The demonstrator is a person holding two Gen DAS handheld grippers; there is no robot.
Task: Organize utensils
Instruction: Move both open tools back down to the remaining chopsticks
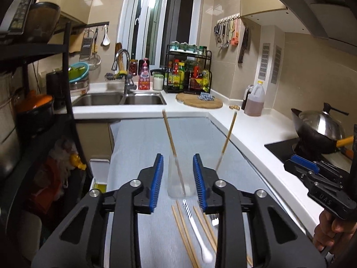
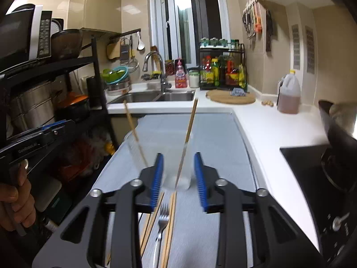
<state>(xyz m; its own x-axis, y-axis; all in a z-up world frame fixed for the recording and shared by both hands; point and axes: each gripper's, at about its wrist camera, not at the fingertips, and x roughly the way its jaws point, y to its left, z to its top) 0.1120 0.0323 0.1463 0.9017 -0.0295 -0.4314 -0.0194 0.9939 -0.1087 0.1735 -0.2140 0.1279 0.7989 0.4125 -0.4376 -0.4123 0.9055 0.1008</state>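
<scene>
A clear plastic cup (image 1: 178, 183) stands upright on the grey mat (image 1: 142, 147) with two wooden chopsticks (image 1: 170, 138) leaning out of it. It also shows in the right wrist view (image 2: 178, 178). My left gripper (image 1: 177, 178) is open, its blue pads either side of the cup, not touching. My right gripper (image 2: 178, 178) is open and empty, just in front of the cup. Loose chopsticks (image 1: 181, 230), a white spoon (image 1: 196, 230) and a metal fork (image 2: 161, 223) lie on the mat below the grippers.
A white L-shaped counter (image 1: 256, 129) holds a sink (image 1: 120, 99), a spice rack (image 1: 188, 71), a round cutting board (image 1: 198, 101), an oil jug (image 1: 254, 100) and a wok (image 1: 319, 129) on the stove. A black shelf rack (image 1: 33, 89) stands at the left.
</scene>
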